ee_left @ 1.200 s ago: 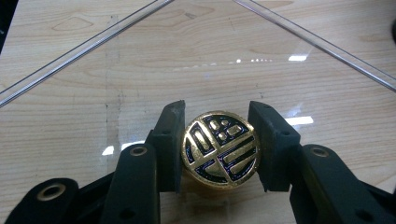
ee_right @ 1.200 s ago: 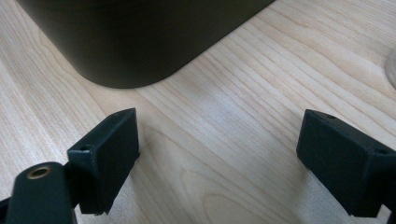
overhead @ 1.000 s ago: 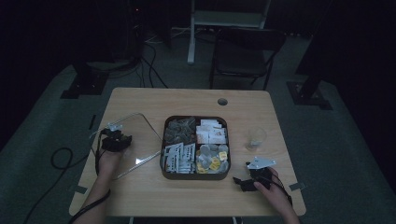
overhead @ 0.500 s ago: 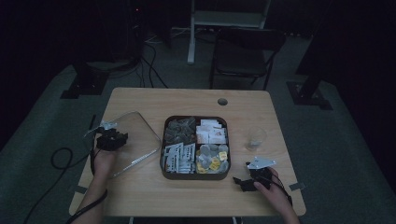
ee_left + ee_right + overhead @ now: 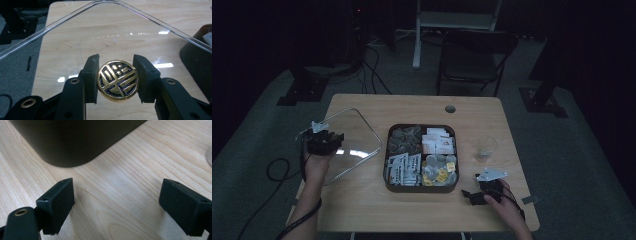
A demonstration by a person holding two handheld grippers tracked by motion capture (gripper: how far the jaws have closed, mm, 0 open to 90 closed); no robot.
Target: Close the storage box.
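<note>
Jaws of the left gripper (image 5: 117,81) clamp the round gold knob (image 5: 118,80) of the clear plastic lid (image 5: 346,142), now raised left of the dark compartment tray (image 5: 420,188); right gripper (image 5: 117,207) gapes wide, idle.

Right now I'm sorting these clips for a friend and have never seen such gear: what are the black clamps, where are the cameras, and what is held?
A person sits at a wooden table holding a two-jaw tool in each hand. One camera looks down from above; one rides on each tool. The left tool grips the gold knob of a clear lid, lifted off a dark tray of packets. The right tool rests open by the tray, holding nothing. A small glass stands nearby.
</note>
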